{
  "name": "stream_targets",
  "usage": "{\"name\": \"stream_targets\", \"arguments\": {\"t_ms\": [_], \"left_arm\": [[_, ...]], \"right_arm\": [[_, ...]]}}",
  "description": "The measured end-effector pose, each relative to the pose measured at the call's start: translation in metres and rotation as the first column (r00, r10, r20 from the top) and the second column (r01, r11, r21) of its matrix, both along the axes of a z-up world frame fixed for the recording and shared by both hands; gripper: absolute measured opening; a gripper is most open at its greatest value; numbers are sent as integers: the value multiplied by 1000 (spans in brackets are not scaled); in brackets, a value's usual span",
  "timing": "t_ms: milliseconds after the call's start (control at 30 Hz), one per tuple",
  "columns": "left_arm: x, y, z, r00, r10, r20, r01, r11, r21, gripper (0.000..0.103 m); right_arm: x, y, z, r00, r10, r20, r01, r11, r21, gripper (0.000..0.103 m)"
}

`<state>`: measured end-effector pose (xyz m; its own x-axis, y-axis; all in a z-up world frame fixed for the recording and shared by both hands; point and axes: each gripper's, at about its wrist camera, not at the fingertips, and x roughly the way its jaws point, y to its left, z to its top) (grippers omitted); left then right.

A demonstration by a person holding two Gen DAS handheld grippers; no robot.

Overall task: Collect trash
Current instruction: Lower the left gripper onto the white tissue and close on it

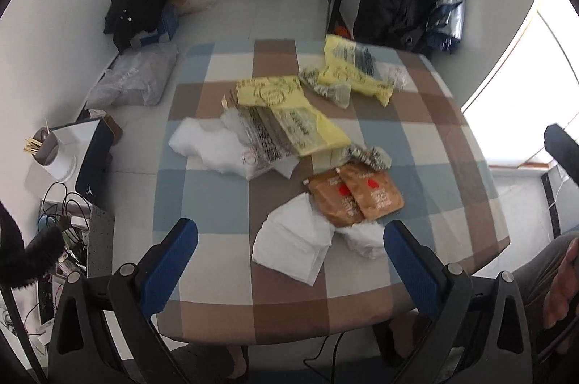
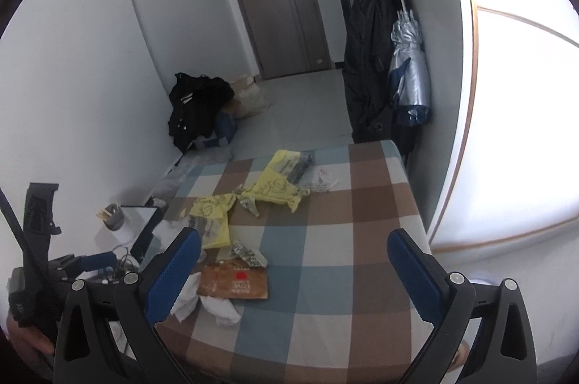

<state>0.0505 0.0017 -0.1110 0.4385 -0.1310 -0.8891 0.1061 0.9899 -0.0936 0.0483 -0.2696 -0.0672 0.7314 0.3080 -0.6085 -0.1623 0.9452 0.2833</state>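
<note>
left gripper (image 1: 291,239): jaws spread wide, empty, above the near edge of the checked table (image 1: 224,268). trash on the table, left to right: one white bag (image 1: 210,148), two yellow bags (image 1: 289,116) (image 1: 353,72), two white napkins (image 1: 293,250) (image 1: 363,237), two brown packets (image 1: 334,199) (image 1: 376,194) side by side. right gripper (image 2: 294,250): jaws spread wide, empty, over bare cloth right of the trash.

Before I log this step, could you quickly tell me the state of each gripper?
Left gripper: open, holding nothing, above the white napkin.
Right gripper: open, holding nothing, over the checked table.
</note>
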Motion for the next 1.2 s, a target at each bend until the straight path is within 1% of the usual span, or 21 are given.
{"name": "stream_targets", "arguments": {"t_ms": [33,133,167,267,400,433,467,500,567,600,633,667,700,767,833,900,967,1000,1200], "left_arm": [[2,-2,-9,999,-16,-36,16,1000,13,100],[4,-3,-26,995,-33,-94,39,997,66,95],[5,-3,-30,993,-36,-109,44,997,69,95],[8,-1,-37,990,-39,-133,48,997,63,94],[11,-7,-41,989,-56,-140,69,994,88,91],[13,-7,-45,986,-66,-150,79,993,85,85],[14,-8,-47,986,-66,-155,81,992,92,75],[15,-10,-49,984,-71,-163,88,991,99,72],[17,-11,-50,982,-84,-171,101,990,95,58],[16,-13,-48,982,-87,-168,104,990,91,55],[16,-14,-48,982,-92,-167,108,990,87,49],[15,-15,-46,981,-98,-166,113,990,84,41],[15,-16,-46,981,-103,-165,118,990,83,36],[14,-17,-45,981,-103,-165,119,989,85,19],[12,-16,-45,980,-100,-169,113,991,68,10],[12,-13,-44,980,-80,-180,90,995,46,6],[15,-4,-44,982,-70,-174,75,997,17,4],[14,-4,-40,984,-69,-166,70,998,2,4],[3,-8,-19,992,-80,-98,79,997,-21,4]], "right_arm": [[5,0,-4,1000,0,-22,0,1000,4,103],[17,-4,-14,997,4,-77,-1,1000,27,103],[20,-5,-17,996,3,-92,0,999,36,103],[26,-6,-22,993,10,-120,-4,998,55,103],[30,-4,-25,991,28,-132,-20,998,57,103],[31,-3,-25,990,32,-136,-25,998,56,103],[31,-3,-25,990,36,-138,-29,998,55,103],[31,-2,-25,989,39,-140,-31,998,54,103],[32,-2,-25,989,42,-142,-35,998,51,103],[31,-2,-25,989,43,-143,-36,998,49,103],[31,-2,-26,989,43,-144,-36,998,47,103],[32,-2,-27,988,43,-146,-36,998,46,103],[32,-3,-28,988,42,-150,-36,998,45,103],[32,-3,-29,986,40,-159,-34,998,44,103],[32,-4,-31,985,40,-167,-33,999,43,103],[31,-3,-33,984,44,-170,-38,999,38,103],[30,-1,-34,984,55,-167,-49,998,38,103],[29,1,-34,984,59,-166,-54,998,34,103],[25,8,-39,981,70,-184,-68,998,16,103]]}}
